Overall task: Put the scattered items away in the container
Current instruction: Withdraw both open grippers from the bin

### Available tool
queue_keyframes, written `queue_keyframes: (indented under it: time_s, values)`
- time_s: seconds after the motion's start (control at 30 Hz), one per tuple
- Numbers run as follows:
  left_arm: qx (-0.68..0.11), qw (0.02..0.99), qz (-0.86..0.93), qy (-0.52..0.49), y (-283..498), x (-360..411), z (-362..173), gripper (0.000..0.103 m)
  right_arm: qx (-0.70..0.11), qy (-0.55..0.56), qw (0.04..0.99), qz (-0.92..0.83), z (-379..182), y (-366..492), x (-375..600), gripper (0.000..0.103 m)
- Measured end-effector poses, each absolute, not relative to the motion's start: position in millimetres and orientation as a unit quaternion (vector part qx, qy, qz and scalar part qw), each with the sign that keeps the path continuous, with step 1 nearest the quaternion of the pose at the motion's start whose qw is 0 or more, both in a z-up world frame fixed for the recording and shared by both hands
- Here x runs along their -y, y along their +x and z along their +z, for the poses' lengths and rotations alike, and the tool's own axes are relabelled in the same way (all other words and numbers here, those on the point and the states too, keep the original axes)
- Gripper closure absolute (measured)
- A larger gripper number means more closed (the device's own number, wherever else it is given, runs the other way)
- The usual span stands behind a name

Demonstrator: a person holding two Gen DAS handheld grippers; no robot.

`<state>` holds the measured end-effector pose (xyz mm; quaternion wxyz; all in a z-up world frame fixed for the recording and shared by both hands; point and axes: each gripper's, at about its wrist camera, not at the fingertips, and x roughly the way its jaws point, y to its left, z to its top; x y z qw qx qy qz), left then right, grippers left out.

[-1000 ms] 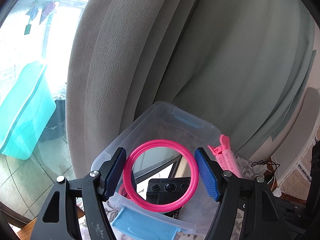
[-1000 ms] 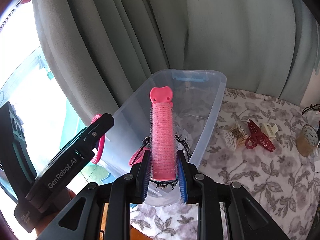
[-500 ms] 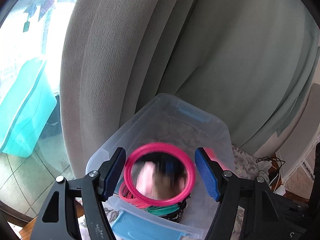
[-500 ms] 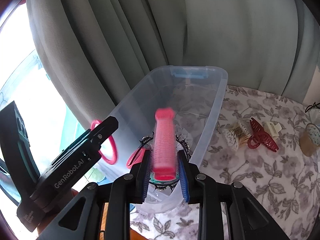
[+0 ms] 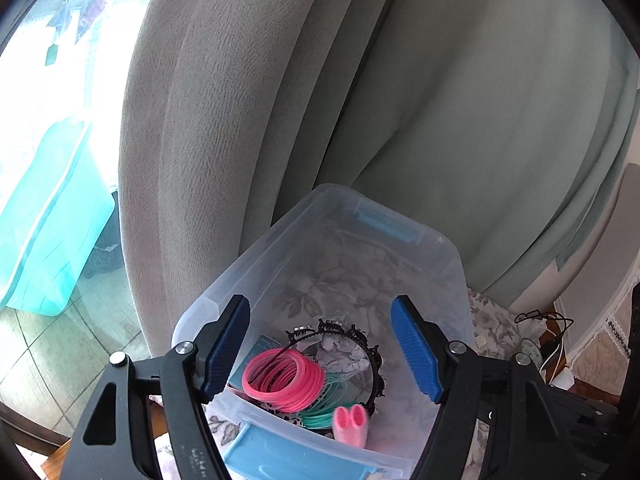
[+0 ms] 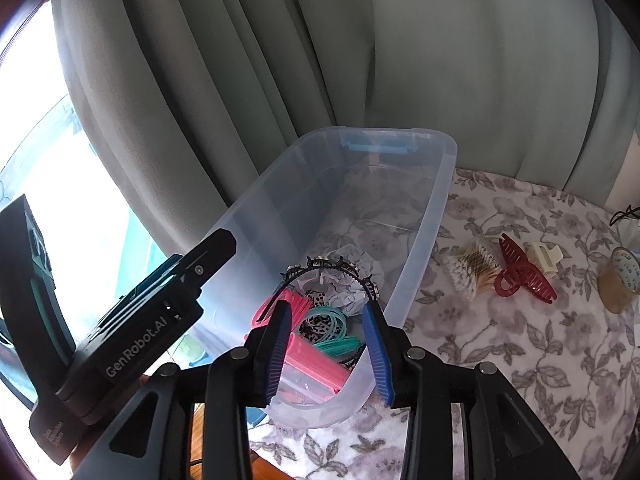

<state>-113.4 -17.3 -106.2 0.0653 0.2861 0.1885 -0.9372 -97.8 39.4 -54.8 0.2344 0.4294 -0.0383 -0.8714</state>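
The clear plastic container (image 6: 424,216) sits at the centre of the right wrist view, on a counter (image 6: 520,360) covered with a floral cloth, its far end against the grey-green curtain (image 6: 440,48). A blue latch (image 6: 378,145) shows on its far wall. Its contents lie heaped at the near end: a stack of pink rings (image 5: 284,376) over teal rings (image 5: 326,402), a black toothed headband (image 5: 360,344) arching around them, a crumpled pale scrunchie (image 6: 352,280), a leopard-print piece (image 6: 316,320) and the pink hair roller (image 6: 316,364), which lies flat against the near wall. In the left wrist view only the roller's pink end (image 5: 351,424) shows, low and centre.

The right claw (image 6: 327,350) hangs above that near end, low in the frame, its blue pads parted and nothing between them. The left claw (image 5: 326,350) hovers over the same corner, spread wide and likewise empty; its black body shows at lower left of the right wrist view.

To the right of the container, on the cloth, lie a bundle of cotton swabs (image 6: 474,270), a dark red hair claw clip (image 6: 522,276) touching it, a cream clip (image 6: 546,256) just behind, and a small round jar (image 6: 620,280) near the right edge. A bright window (image 5: 44,92) fills the upper left of the left wrist view.
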Motion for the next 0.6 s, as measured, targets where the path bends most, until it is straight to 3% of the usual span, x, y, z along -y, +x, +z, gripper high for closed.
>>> queue_keyframes:
  time_s: [0.13,0.27,0.6]
  values:
    - [-0.189,0.065,-0.937,0.286,-51.4,56.2,-49.1,0.028,0.038,0.43,0.235,-0.871,-54.2,-97.1,-39.2,0.062]
    - [-0.182,0.041,-0.939,0.289,-81.4,110.9,-41.3,0.027,0.038,0.429,0.235,-0.871,-53.6,-96.7,-39.8,0.062]
    - [-0.176,0.042,-0.944,0.276,-55.8,121.0,-7.4,0.027,0.048,0.411,0.239,-0.878,-38.5,-82.6,-48.5,0.062]
